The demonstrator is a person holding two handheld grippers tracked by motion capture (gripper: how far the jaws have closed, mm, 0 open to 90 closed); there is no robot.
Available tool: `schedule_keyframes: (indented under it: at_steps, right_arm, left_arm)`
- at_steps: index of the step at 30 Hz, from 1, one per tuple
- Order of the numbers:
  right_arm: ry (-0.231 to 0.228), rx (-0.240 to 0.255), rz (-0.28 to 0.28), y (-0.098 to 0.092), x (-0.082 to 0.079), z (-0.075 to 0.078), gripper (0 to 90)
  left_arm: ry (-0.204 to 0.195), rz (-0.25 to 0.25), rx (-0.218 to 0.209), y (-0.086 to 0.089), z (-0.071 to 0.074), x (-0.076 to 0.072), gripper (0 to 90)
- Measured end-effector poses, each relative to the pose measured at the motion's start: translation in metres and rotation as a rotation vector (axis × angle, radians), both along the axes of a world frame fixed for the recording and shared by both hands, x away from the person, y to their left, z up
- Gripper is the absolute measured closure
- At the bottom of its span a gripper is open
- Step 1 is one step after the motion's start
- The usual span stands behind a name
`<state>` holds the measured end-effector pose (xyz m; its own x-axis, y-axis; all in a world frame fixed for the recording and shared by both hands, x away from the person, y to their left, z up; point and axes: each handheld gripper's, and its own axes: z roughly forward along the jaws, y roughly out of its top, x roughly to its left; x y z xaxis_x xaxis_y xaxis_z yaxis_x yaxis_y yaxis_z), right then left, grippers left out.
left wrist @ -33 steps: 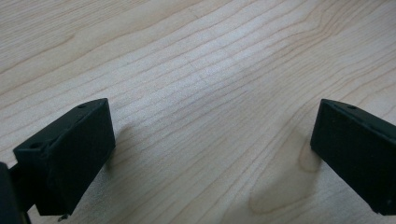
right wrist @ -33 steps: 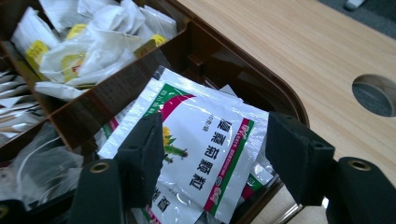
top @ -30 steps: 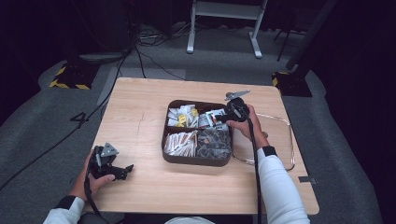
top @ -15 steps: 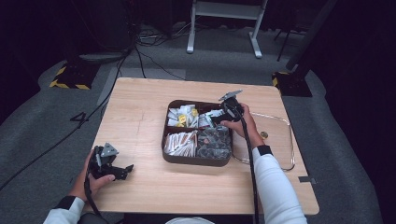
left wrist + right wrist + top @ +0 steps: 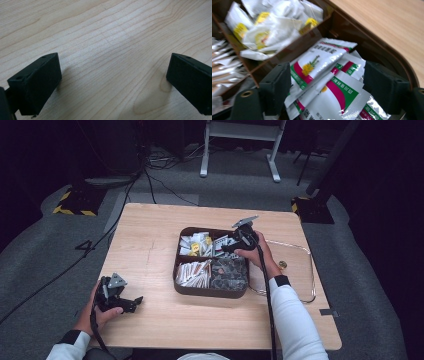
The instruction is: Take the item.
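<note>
A dark brown four-part tray [image 5: 210,293] sits mid-table. My right gripper [image 5: 228,246] hovers low over its back right compartment. In the right gripper view, the right gripper [image 5: 328,87] is open, its jaws wide apart on either side of a stack of white sachets [image 5: 317,62] with red and green bands. The jaws do not press on them. White and yellow packets [image 5: 269,27] fill the compartment beyond the divider. My left gripper [image 5: 135,302] rests at the table's front left, held in a hand. The left gripper [image 5: 113,75] is open over bare wood.
The tray's front compartments hold pale stick packets [image 5: 192,272] and dark packets [image 5: 228,272]. A cable loop [image 5: 306,270] and a small gold disc [image 5: 283,265] lie right of the tray. A metal stand [image 5: 240,130] is on the floor behind the table.
My right gripper has shifted slightly left and lower over the back right compartment. The left gripper has stayed in place.
</note>
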<state>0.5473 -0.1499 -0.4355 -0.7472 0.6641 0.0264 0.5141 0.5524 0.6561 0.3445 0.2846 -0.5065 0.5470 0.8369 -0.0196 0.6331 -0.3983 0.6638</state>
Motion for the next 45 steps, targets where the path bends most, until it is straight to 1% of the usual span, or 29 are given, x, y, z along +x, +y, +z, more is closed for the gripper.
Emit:
schedule_keyframes:
  at_steps: [1,3,4,10,12,14,16,18,23,25,26,28,29,32,34,36,37,40,42,43,44,45]
  right_arm:
    - [-0.003,0.006,0.009,0.001,-0.001,0.002,24.4]
    - [0.0,0.018,0.028,0.003,-0.003,0.003,28.1]
    - [-0.005,0.013,0.038,0.005,-0.004,0.003,27.6]
    - [-0.025,0.029,0.044,0.013,-0.004,0.004,29.9]
    - [-0.038,0.017,0.048,0.015,-0.004,0.004,29.9]
    - [-0.052,-0.018,0.035,0.017,-0.003,0.004,30.2]
    - [-0.047,-0.02,0.022,0.016,-0.001,0.003,29.8]
    - [-0.051,-0.035,0.011,0.016,0.001,0.003,29.4]
    - [-0.051,-0.029,0.0,0.015,0.005,0.004,28.6]
    - [-0.061,-0.027,-0.024,0.015,0.006,0.003,27.0]
    - [-0.061,-0.018,-0.025,0.014,0.006,0.003,27.1]
    - [-0.043,0.014,-0.024,0.013,0.006,0.003,27.1]
    - [-0.044,0.014,-0.024,0.013,0.005,0.003,27.1]
    - [-0.034,0.024,-0.002,0.015,0.003,0.002,28.0]
    - [-0.014,0.046,0.017,0.016,0.001,0.003,29.6]
    - [-0.02,0.044,0.035,0.018,-0.002,0.004,31.1]
    - [-0.014,0.048,0.051,0.019,-0.003,0.004,32.3]
    - [-0.01,0.051,0.075,0.022,-0.006,0.004,33.7]
    - [-0.027,0.035,0.05,0.022,-0.006,0.004,34.2]
    - [-0.028,0.042,0.037,0.02,-0.005,0.004,34.3]
    - [-0.018,0.055,0.034,0.019,-0.004,0.004,35.0]
    - [-0.013,0.051,0.035,0.02,-0.004,0.003,36.7]
  left_arm:
    - [0.0,0.004,-0.002,0.0,0.0,0.0,0.1]
    - [0.0,0.005,-0.002,0.0,0.0,0.0,0.1]
    - [0.0,0.004,-0.002,0.0,0.0,0.0,0.1]
    - [0.002,0.004,-0.001,0.0,0.0,0.0,0.2]
    - [0.003,0.006,-0.002,0.0,0.0,-0.001,0.1]
    - [0.003,0.007,-0.002,0.0,0.0,-0.001,0.1]
    - [0.003,0.004,-0.001,0.0,0.0,0.0,0.2]
    - [0.003,0.005,-0.001,0.0,0.0,0.0,0.2]
    - [0.002,0.005,-0.001,0.0,0.0,-0.001,0.2]
    - [0.002,0.005,-0.001,0.0,0.0,-0.001,0.2]
    - [0.002,0.005,-0.001,0.0,0.0,-0.001,0.2]
    - [0.002,0.005,-0.001,0.0,0.0,-0.001,0.1]
    - [0.002,0.005,-0.001,0.0,0.0,-0.001,0.2]
    - [0.002,0.006,-0.001,0.0,0.0,-0.001,0.1]
    - [0.003,0.007,-0.001,0.0,0.0,-0.001,0.2]
    - [0.003,0.007,-0.001,0.0,0.0,-0.001,0.2]
    - [0.002,0.007,-0.001,0.0,0.0,-0.001,0.2]
    - [0.006,0.008,-0.002,0.0,0.0,-0.001,0.2]
    - [0.004,0.011,-0.002,-0.001,0.0,-0.001,0.2]
    - [0.004,0.011,-0.002,-0.001,0.0,-0.001,0.2]
    - [0.004,0.011,-0.002,-0.001,0.0,-0.001,0.2]
    - [0.004,0.011,-0.002,-0.001,0.0,-0.001,0.2]
